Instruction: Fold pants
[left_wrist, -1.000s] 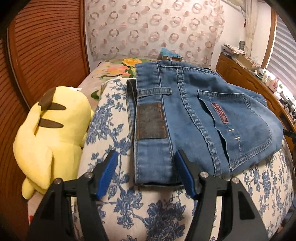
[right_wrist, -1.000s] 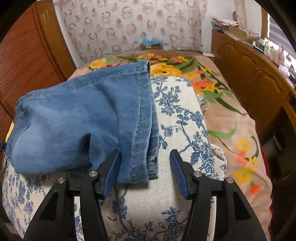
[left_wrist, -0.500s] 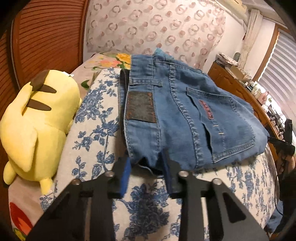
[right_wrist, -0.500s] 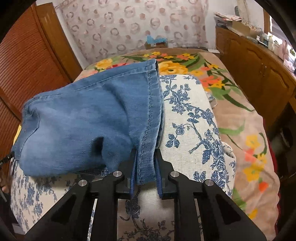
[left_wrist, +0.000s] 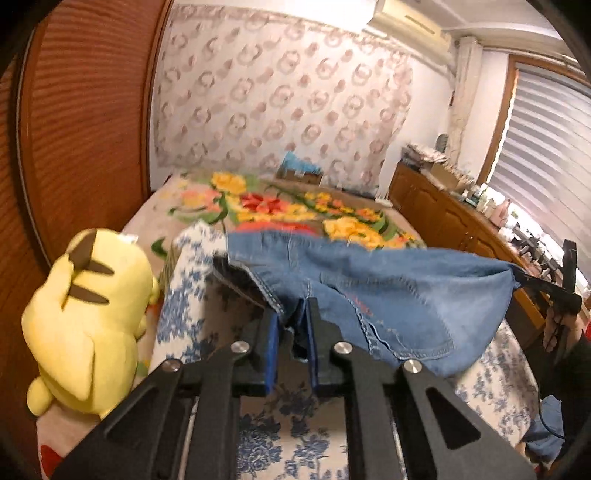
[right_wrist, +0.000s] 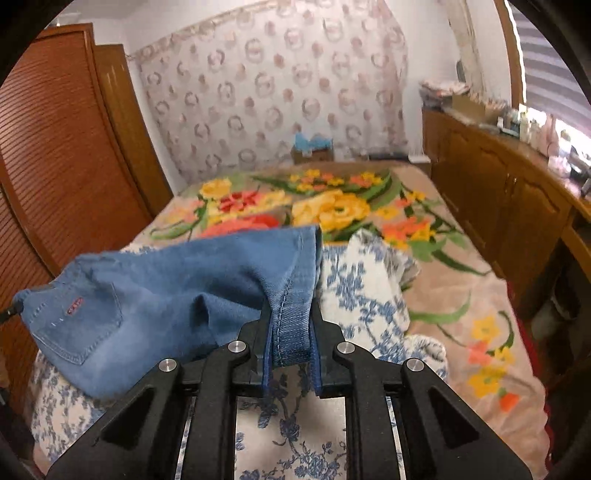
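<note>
The blue denim pants hang lifted between my two grippers, above the blue-flowered white quilt. My left gripper is shut on the waistband end of the pants. My right gripper is shut on the folded hem end of the pants. A back pocket with a red tab faces the right wrist view. The right gripper also shows at the far right of the left wrist view, holding the cloth's corner.
A yellow plush toy lies left of the quilt. A flowered blanket covers the bed behind. A wooden louvred wardrobe stands at left, a wooden cabinet with small items at right.
Both grippers went from open around the pants' edges to shut on them. Both have lifted the near edge of the pants off the quilt, so the cloth now hangs between them.
</note>
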